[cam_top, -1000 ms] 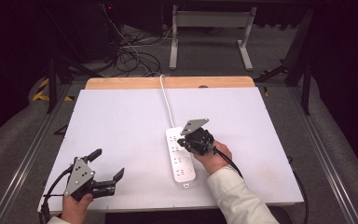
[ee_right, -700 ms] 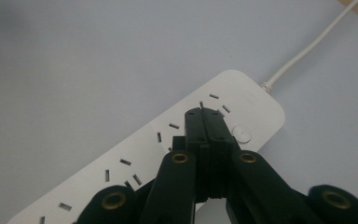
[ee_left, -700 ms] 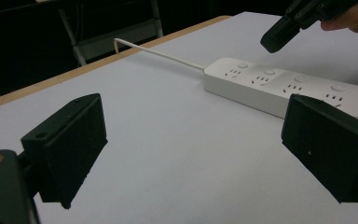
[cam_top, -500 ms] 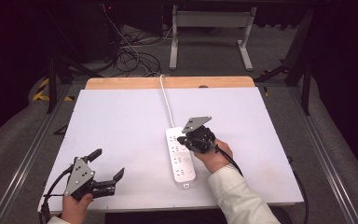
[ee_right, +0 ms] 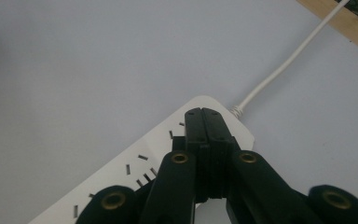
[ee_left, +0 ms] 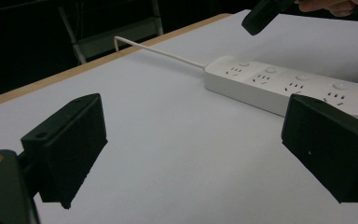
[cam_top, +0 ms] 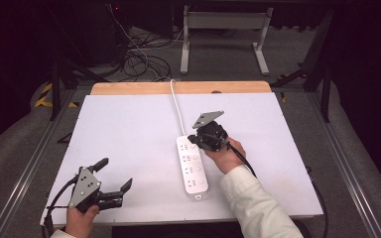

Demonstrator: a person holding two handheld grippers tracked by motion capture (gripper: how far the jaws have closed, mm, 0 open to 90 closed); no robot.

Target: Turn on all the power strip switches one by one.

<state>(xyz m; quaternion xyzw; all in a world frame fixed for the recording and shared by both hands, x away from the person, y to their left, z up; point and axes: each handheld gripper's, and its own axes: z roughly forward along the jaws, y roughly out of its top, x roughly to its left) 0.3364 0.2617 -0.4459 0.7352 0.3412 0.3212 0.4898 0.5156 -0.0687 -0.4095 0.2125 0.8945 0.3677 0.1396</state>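
**Right tool closed above the cord end of the power strip**

A white power strip (cam_top: pixel 192 166) lay flat on the white bench (cam_top: pixel 129 129), near the middle and a little toward the person's side. Its long axis ran away from the person, and its white cord (cam_top: pixel 176 111) left the far end and ran over the bench's far wooden edge (cam_top: pixel 178 88).

The right tool (cam_top: pixel 198 140) was at the far end of the power strip, just beside the point where the cord entered. Its jaws were pressed together with nothing between them, as the right gripper view showed: the two black tips met in one seam over the strip's rounded corner. Whether the tips touched the strip's top I could not tell. The right hand (cam_top: pixel 226 156) gripped the tool's body on the side of the strip away from the left tool, with a pale sleeve (cam_top: pixel 255 203) behind it, nearer the person than the strip.

The left tool (cam_top: pixel 113 177) was well apart from the power strip, near the bench's near edge. Its jaws were spread wide and held nothing. In the left gripper view the bare bench lay between the two black jaws, and the strip (ee_left: pixel 284 86) lay beyond them with four socket groups and their round buttons on top. The left hand (cam_top: pixel 79 218) held that tool from below.
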